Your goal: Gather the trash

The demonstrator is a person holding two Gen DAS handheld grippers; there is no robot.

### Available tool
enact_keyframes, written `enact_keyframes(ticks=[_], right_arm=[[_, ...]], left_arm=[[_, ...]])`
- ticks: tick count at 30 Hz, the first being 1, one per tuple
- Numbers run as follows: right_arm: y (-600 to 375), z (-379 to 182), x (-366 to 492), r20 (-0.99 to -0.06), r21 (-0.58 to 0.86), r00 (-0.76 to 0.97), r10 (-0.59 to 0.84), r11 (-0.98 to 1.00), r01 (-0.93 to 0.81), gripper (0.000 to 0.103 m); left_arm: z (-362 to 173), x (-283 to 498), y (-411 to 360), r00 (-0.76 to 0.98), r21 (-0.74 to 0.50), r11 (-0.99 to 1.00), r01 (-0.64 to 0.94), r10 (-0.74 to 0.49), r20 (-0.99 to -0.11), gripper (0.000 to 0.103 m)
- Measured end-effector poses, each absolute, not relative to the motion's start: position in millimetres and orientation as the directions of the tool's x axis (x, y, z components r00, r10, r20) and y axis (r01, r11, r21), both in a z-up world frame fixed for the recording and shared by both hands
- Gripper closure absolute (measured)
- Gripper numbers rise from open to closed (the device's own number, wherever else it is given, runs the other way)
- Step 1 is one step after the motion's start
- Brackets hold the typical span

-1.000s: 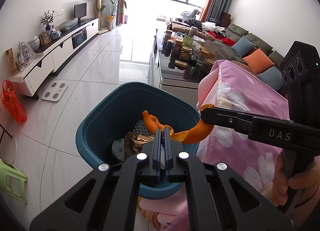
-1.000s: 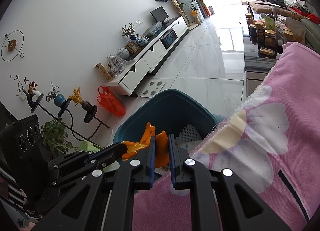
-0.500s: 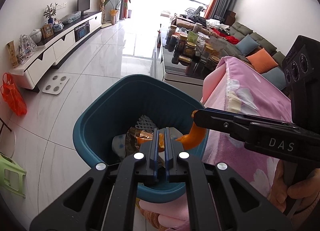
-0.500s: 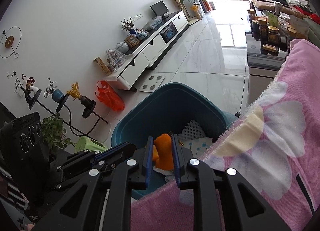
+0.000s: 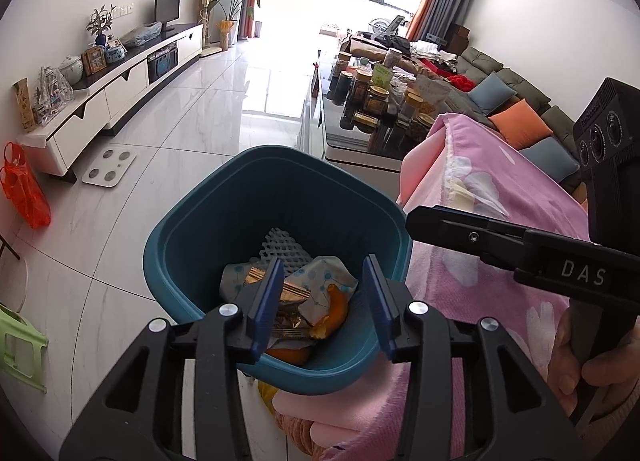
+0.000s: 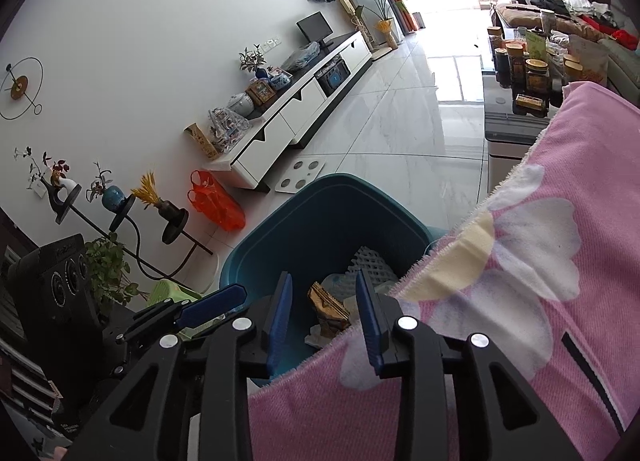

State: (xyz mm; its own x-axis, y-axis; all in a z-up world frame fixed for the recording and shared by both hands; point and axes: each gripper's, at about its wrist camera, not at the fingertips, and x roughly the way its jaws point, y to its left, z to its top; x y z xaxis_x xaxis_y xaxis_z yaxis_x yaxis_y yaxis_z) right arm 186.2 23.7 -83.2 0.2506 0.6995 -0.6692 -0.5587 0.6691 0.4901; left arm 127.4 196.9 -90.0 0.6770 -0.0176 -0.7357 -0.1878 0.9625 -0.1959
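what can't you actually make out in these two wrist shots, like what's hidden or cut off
- Bottom of the teal bin: left wrist view, covered by wrappers and orange peel.
- Orange peel: right wrist view, hidden behind the pink blanket and the bin's contents.
- Yellow object under the bin: left wrist view, mostly hidden by the bin.
- Jar labels: too small.
- Right gripper and left gripper: open, empty.

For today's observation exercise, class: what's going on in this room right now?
A person holds a hand-held gripper in each hand over a teal plastic bin beside a pink flowered blanket. The left hand-held gripper and right hand-held gripper have just been opening, with nothing between them. Orange peel now lies in the bin among crumpled wrappers.
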Motion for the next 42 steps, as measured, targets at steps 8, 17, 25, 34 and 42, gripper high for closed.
enact_keyframes(ticks=[8, 17, 25, 34, 42], right_arm=[[-8.7, -66.2, 163.5, -0.641, 0.404, 0.361, 0.677, 0.697, -0.592, 0.043], [-86.3, -50.9, 123.0, -0.596, 0.298, 0.545, 0.59, 0.793, -0.531, 0.013], [-158.0, -49.2, 63.7, -0.528, 0.139, 0.76, 0.379, 0.921, -0.363, 0.007], [-224.3, -44.3, 15.3, -0.422, 0.076, 0.891, 0.169, 0.986, -0.15, 0.007], [-261.5, -37.8, -11.7, -0.337, 0.075, 0.939, 0.061, 0.996, -0.038, 0.007]], left_arm=[[-68.6, 100.2, 181.2, 0.731, -0.167, 0.972, -0.166, 0.008, -0.683, 0.019], [-53.9, 57.5, 151.2, 0.799, -0.157, 0.975, -0.156, 0.031, -0.6, 0.006], [-33.9, 37.2, 92.9, 0.873, -0.097, 0.99, -0.098, 0.039, -0.485, 0.006], [-18.3, 31.0, 39.6, 0.921, -0.067, 0.998, -0.018, -0.01, -0.39, 0.006], [-10.6, 16.5, 3.5, 0.955, -0.009, 1.0, 0.021, -0.023, -0.296, 0.006]])
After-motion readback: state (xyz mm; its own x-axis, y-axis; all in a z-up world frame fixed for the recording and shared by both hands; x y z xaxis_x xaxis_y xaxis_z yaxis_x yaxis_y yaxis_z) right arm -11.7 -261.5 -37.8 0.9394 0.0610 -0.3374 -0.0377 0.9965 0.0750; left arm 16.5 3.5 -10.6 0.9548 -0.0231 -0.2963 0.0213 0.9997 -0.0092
